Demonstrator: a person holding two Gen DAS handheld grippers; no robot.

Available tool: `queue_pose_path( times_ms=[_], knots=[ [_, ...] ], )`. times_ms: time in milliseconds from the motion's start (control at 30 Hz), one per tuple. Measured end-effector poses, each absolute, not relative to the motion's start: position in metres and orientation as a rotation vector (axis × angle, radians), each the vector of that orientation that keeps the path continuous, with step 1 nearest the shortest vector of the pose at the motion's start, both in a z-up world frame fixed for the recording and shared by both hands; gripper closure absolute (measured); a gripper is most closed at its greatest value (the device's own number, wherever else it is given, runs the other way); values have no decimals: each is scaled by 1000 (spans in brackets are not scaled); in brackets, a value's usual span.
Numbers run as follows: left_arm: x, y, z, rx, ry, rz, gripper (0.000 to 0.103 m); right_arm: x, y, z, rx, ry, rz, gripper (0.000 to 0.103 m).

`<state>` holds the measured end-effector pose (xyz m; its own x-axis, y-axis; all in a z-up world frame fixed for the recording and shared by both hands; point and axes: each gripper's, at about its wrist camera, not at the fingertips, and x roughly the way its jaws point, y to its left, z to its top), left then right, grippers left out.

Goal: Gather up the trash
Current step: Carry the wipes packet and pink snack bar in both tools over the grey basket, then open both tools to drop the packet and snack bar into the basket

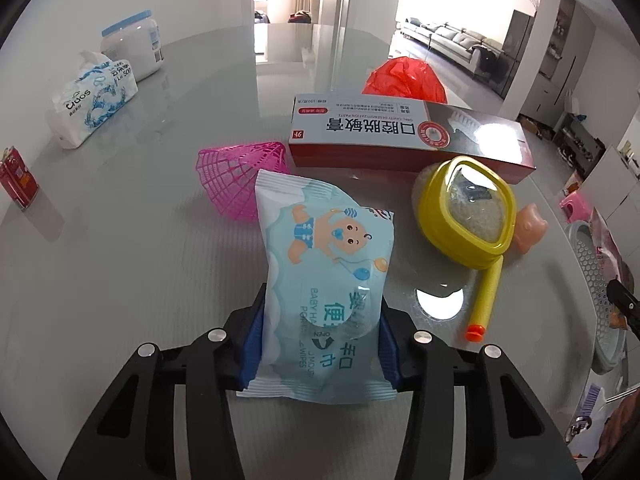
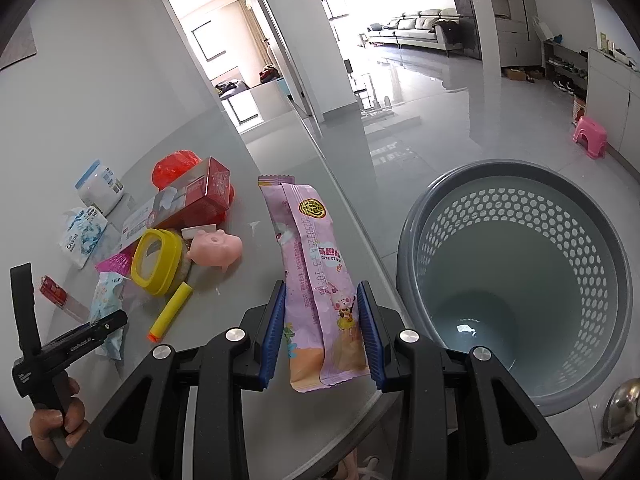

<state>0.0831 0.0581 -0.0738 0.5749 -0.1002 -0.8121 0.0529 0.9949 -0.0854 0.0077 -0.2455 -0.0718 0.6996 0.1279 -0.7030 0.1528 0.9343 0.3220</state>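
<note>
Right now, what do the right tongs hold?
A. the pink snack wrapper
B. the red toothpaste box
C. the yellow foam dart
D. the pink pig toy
A: the pink snack wrapper stands between the blue pads of the right tongs, beside the empty grey basket.

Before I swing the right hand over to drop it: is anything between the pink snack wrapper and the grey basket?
Nothing visible. The right gripper holds the pink snack wrapper at the table's edge; the grey basket stands beside it, mouth open.
</note>
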Motion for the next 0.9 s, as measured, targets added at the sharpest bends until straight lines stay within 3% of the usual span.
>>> queue_pose_path(
  times_ms=[433, 900],
  knots=[
    [55, -44, -19, 50, 810, -348, 57, -26, -305, -64, 431, 745, -105, 68],
    [50, -228, -46, 217, 859, -674, 57, -82, -397, -83, 501, 761, -318, 68]
  ],
)
